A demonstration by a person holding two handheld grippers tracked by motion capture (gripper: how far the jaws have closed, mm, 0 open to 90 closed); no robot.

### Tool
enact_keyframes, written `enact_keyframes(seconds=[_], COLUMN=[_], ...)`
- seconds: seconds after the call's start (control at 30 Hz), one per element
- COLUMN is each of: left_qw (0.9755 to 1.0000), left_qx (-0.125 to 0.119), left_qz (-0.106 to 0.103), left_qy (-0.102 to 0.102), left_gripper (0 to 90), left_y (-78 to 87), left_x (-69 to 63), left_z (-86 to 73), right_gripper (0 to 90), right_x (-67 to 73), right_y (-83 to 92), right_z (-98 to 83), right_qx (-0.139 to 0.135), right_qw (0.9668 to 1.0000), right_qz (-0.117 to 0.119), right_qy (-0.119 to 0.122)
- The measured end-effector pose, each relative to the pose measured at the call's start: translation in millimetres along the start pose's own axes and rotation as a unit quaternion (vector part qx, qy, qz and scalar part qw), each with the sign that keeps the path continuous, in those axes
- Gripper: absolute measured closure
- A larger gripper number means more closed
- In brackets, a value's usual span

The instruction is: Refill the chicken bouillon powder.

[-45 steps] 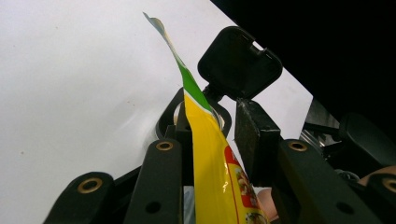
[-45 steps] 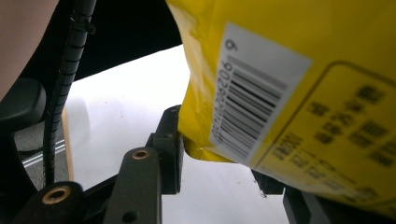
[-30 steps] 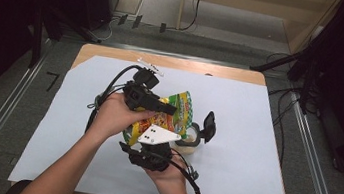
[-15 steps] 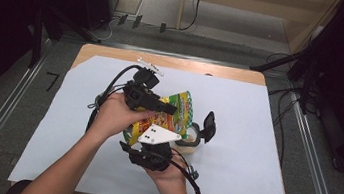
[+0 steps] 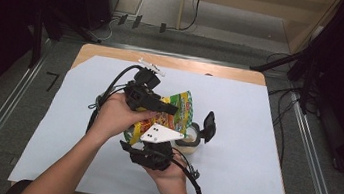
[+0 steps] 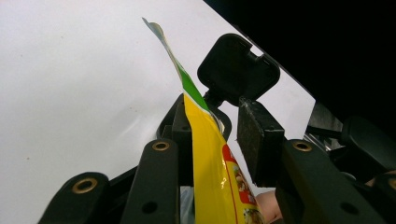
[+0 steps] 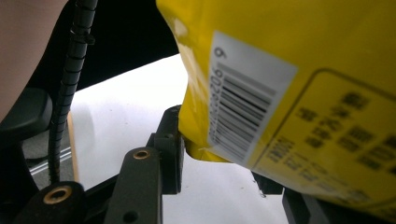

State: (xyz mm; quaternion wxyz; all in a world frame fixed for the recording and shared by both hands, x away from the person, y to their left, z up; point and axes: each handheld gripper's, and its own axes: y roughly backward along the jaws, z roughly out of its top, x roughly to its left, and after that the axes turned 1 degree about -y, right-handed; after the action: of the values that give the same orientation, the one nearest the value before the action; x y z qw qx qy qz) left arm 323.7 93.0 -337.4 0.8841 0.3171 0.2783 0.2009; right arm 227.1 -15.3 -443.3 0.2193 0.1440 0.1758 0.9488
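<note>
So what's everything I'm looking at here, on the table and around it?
Snack bag: one, yellow, green and red, held up over the middle of the table between both grippers.
Cup-like container: one, pale, on the sheet just right of the bag.
Paper sheet: one, light blue-white, covering most of the table.
Table: one, wooden, its edge showing at the far side.
Left gripper: one, black, at the bag's upper part; its jaws have just been opening, one pad stands apart from the bag.
Right gripper: one, black, jaws either side of the bag's lower corner.
Hands: two, coming from the near edge.
</note>
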Motion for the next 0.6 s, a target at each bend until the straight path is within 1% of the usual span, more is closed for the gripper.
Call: enact_keyframes(seconds=[0.13,0.23,0.33,0.47,0.6], left_qw=[1.0,1.0,1.0,0.9999,0.9999], left_qx=[-0.001,-0.003,0.0,0.004,0.004], left_qz=[-0.002,-0.002,0.003,0.008,0.006], left_qy=[0.0,-0.002,-0.006,-0.007,-0.009], left_gripper=[69.1,68.3,68.3,68.4,69.0], left_y=[0.5,0.6,-0.2,-1.9,-3.0], left_x=[-0.9,-2.5,-3.2,-4.4,-3.7], left_z=[0.3,0.6,0.7,0.7,0.6], right_gripper=[61.7,61.8,61.9,62.0,61.9], right_x=[-0.3,-1.4,-2.5,-4.0,-4.7], right_y=[0.5,1.2,0.9,0.2,0.0], right_z=[-0.2,-0.4,-0.9,-2.1,-3.3], right_qx=[-0.003,-0.005,-0.006,-0.006,-0.005], right_qw=[1.0,1.0,0.9999,0.9998,0.9998], right_qz=[-0.001,0.001,0.005,0.01,0.008], right_qy=[0.001,-0.003,-0.01,-0.016,-0.017])
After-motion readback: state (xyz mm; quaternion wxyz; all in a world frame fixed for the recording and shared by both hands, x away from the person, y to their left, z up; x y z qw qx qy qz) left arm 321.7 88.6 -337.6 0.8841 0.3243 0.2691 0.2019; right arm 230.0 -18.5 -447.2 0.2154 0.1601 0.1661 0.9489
